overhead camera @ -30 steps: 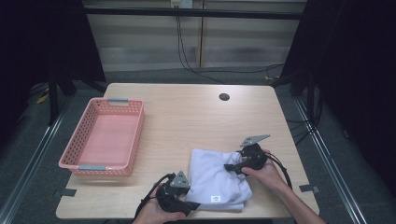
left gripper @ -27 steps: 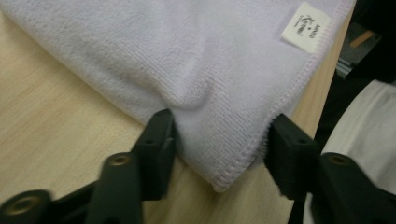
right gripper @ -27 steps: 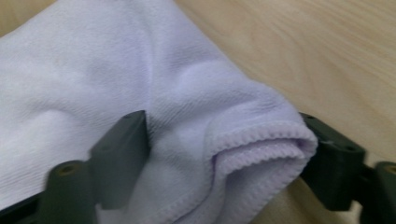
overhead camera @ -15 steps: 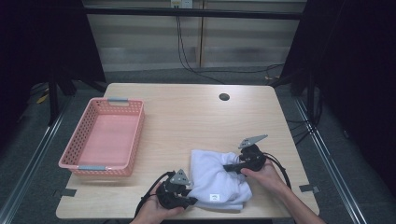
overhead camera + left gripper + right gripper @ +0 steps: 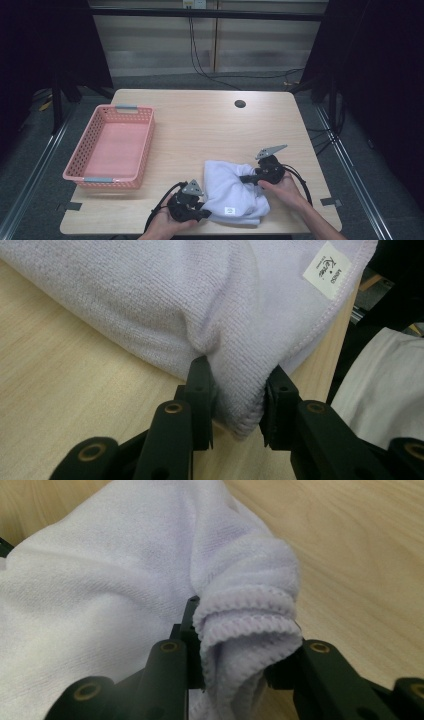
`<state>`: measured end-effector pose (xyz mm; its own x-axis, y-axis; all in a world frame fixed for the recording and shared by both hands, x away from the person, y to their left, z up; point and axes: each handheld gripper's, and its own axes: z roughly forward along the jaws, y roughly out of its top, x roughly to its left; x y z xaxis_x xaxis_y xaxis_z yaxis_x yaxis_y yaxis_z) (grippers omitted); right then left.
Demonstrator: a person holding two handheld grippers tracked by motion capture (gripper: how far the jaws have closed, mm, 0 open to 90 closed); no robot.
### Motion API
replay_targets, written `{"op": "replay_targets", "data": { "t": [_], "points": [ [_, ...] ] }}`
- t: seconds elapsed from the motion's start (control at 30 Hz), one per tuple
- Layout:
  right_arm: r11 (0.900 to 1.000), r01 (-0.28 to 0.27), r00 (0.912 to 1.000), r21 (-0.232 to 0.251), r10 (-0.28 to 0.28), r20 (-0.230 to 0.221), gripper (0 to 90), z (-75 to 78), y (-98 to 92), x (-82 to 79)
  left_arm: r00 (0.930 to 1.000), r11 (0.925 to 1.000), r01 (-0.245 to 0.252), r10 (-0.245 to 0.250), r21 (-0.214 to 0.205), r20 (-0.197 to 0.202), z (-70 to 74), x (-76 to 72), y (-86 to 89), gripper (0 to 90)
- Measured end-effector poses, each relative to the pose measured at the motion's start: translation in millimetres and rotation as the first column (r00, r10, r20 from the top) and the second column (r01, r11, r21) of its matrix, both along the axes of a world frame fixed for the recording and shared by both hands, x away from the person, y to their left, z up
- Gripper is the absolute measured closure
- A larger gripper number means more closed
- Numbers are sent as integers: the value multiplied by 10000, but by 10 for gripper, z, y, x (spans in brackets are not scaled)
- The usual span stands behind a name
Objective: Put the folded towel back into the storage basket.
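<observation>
Towel [image 5: 232, 192] lies at table's [image 5: 200, 130] 6 o'clock edge. Left gripper [image 5: 196, 212] and right gripper [image 5: 255, 177], jaws just closing, each pinch a towel edge. Grasp done; lift and basket [image 5: 145, 145] placement, at 9 o'clock, likely remain.

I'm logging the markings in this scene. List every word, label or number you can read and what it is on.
White tag sewn at the hem of the white towel: a script brand word and a line of small print, both too small and blurred to read.
Same tag in the high view: unreadable.
No other text is legible.
</observation>
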<state>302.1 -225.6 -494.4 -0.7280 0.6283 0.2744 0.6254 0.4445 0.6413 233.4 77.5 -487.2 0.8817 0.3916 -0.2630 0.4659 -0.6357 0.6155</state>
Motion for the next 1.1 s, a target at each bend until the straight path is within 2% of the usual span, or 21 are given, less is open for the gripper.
{"op": "replay_targets", "data": {
  "t": [0.03,0.1,0.13,0.17,0.2,0.3,0.33,0.43,0.47,0.57,0.6,0.63,0.8,0.93,1.07,1.1],
  "points": [
    [10000,32,10000,-48,-32,52,685,9,1,-3,10000,9998,-79,78,-165,-59,-3,-2,-3,712],
    [10000,-8,10000,-17,8,33,687,16,-2,5,10000,10000,-5,5,-96,-22,18,9,-4,715],
    [10000,50,10000,42,-50,-6,688,20,-13,13,9999,9994,-78,74,-327,-108,15,12,-9,718],
    [10000,74,10000,43,-73,-64,689,22,-15,19,10000,9996,51,-53,-286,-74,23,20,-16,721],
    [10000,61,10000,-14,-61,-9,689,29,-15,25,9999,9999,143,-143,-76,-6,40,21,-24,722],
    [9999,121,9999,64,-121,26,690,53,-23,61,10000,9995,69,-67,-293,52,67,38,-28,726],
    [9999,117,9999,105,-117,47,691,63,-29,79,10000,9985,-35,35,-542,-4,68,47,-23,726],
    [9997,212,9997,152,-213,107,694,120,-22,98,9999,9984,-154,157,-538,52,119,85,17,728],
    [9996,226,9996,171,-229,172,694,144,-21,105,9997,9971,-217,212,-729,-76,127,99,28,729],
    [9990,280,9993,351,-289,249,696,197,-30,136,9996,9961,-278,278,-834,-11,170,116,63,729],
    [9990,269,9994,363,-276,190,696,204,-32,143,9995,9954,-307,308,-904,-5,182,123,70,730],
    [9987,266,9995,443,-273,168,696,200,-33,148,9995,9963,-296,303,-802,73,197,129,72,730],
    [9985,262,9996,471,-264,40,697,214,-61,162,9992,9937,-377,363,-1057,-150,255,175,44,732],
    [9962,436,9989,753,-450,162,698,289,-132,172,9997,9948,-235,240,-993,40,325,188,-4,733],
    [9938,575,9978,956,-604,271,700,367,-160,195,9990,9901,-432,446,-1339,73,425,225,24,733],
    [9939,551,9979,953,-581,290,700,391,-158,201,9991,9907,-392,413,-1306,132,460,240,32,733]
  ]
}}
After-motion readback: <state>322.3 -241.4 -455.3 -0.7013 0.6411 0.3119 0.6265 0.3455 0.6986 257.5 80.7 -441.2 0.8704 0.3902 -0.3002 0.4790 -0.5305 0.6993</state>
